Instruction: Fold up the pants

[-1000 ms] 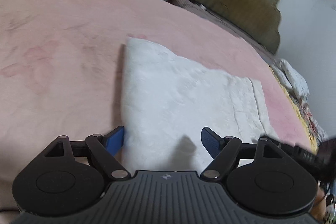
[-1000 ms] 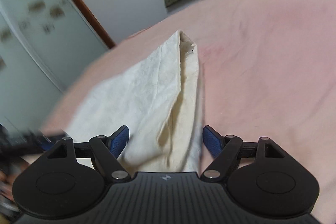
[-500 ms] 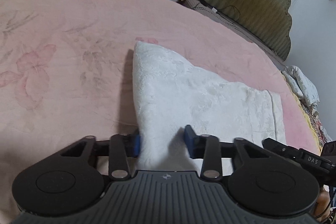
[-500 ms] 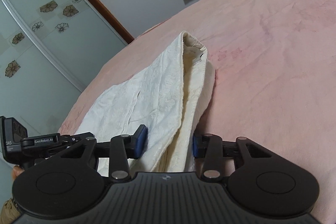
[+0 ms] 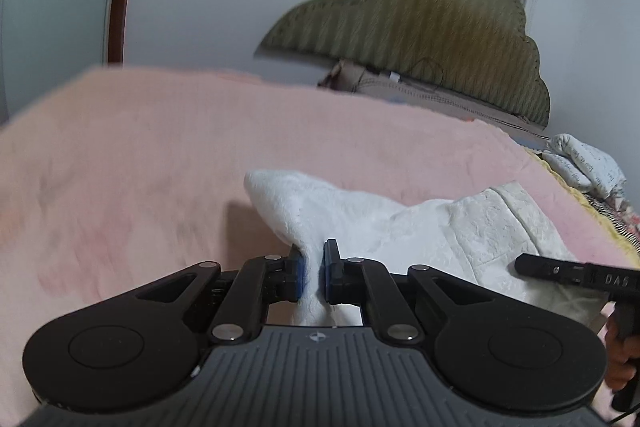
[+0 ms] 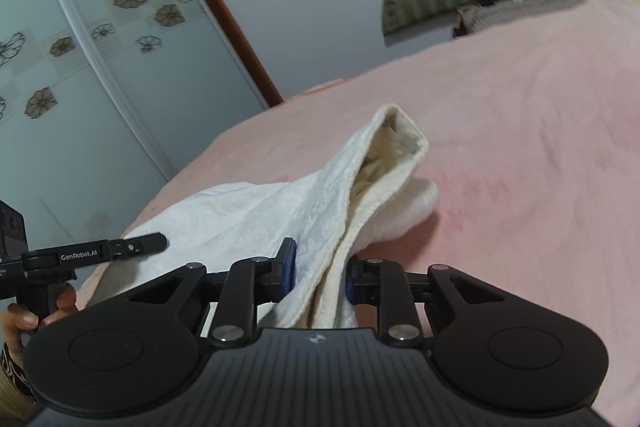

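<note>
Pants (image 5: 400,231) lie on the pink bedspread (image 5: 140,155), their long axis running between the two tongs: left gripper (image 5: 313,275) clamps one near corner, right gripper (image 6: 320,275), jaws closing, pinches the other, headboard (image 5: 420,43) beyond.

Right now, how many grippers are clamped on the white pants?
2. The left gripper pinches the near edge of the white pants on one side; the right gripper, jaws closing, grips the bunched layers on the other side.

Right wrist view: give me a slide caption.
Right gripper closing on the near edge of the white pants, lifted off the pink blanket.
</note>
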